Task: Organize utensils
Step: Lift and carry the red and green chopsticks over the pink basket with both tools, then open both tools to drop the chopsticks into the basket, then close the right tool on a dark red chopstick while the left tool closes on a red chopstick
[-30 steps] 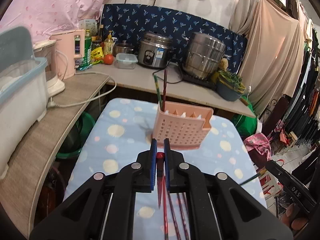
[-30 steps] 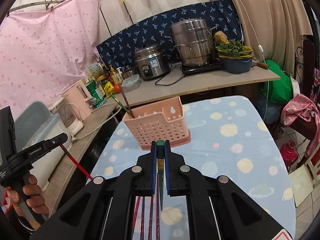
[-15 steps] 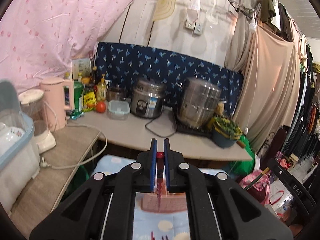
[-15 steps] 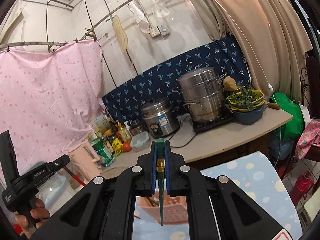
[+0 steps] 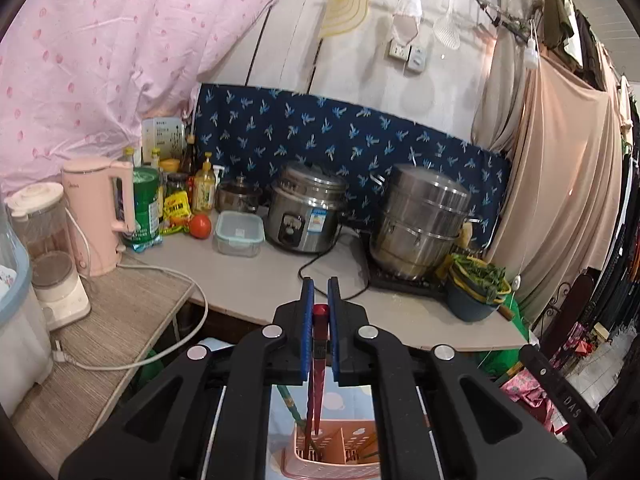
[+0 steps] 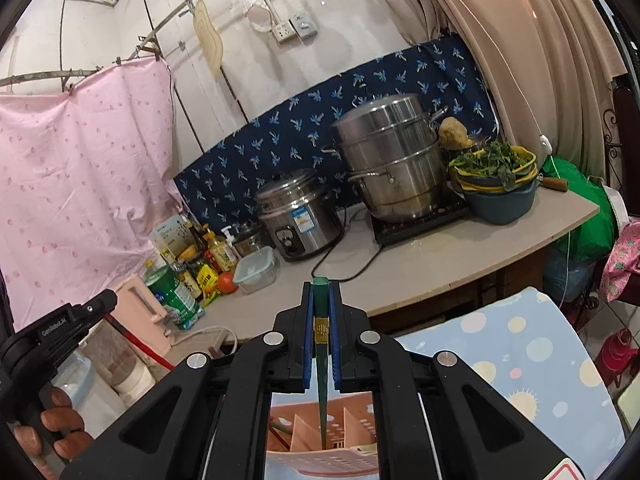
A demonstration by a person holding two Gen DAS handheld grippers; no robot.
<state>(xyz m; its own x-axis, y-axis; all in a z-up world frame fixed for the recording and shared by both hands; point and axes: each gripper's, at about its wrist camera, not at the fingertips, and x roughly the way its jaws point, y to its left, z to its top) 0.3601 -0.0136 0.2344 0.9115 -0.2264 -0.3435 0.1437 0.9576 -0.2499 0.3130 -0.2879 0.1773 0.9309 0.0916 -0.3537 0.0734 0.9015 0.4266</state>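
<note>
A: Where is everything sitting?

B: The left gripper (image 5: 319, 300) is pinching a red chopstick (image 5: 318, 376) upright, tip dipping into the left compartment of the pink basket (image 5: 340, 454). The right gripper (image 6: 321, 300) is clamping a green chopstick (image 6: 321, 376), tip entering a middle compartment.

A: How should they be dropping them?

B: Probably keeping each stick vertical, lowering clear of the dividers, then loosening only once the tips are deep inside.

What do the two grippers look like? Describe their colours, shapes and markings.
Both the left gripper and the right gripper are matte black plastic, with blue pads lining two parallel fingers and silver round bolts on angular arms. The left one's body shows white lettering in the right wrist view.
</note>
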